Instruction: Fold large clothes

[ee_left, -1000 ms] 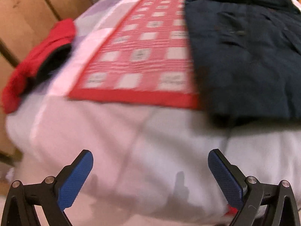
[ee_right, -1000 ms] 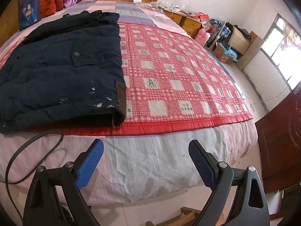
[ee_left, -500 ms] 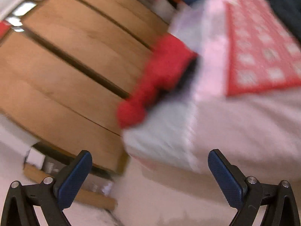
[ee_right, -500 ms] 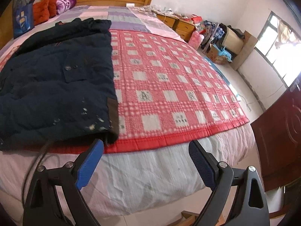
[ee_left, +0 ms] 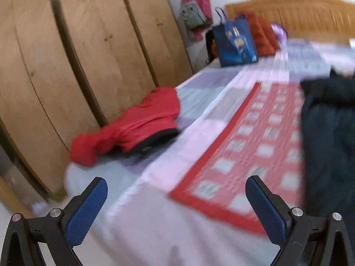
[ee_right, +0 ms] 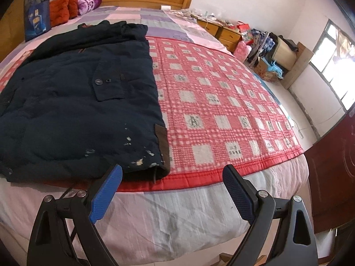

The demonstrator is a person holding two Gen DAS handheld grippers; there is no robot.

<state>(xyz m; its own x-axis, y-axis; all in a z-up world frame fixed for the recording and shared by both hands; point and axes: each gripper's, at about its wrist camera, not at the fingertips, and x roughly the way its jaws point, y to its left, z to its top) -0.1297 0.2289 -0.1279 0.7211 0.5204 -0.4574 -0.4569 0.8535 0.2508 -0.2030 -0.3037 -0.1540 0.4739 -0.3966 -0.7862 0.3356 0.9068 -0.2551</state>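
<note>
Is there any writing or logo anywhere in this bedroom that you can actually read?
None can be read for certain.
Red checked blanket: its pale squares carry small marks like characters and an emblem, too small to read.
Blue bag by the headboard: a pale printed design, too blurred to read.
Dark jacket: no writing visible.

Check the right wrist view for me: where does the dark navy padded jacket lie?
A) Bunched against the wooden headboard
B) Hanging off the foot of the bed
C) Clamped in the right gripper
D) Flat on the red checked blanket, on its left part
D: the dark navy padded jacket lies spread on the left part of the red checked blanket, and the right gripper hangs open short of its hem.
</note>
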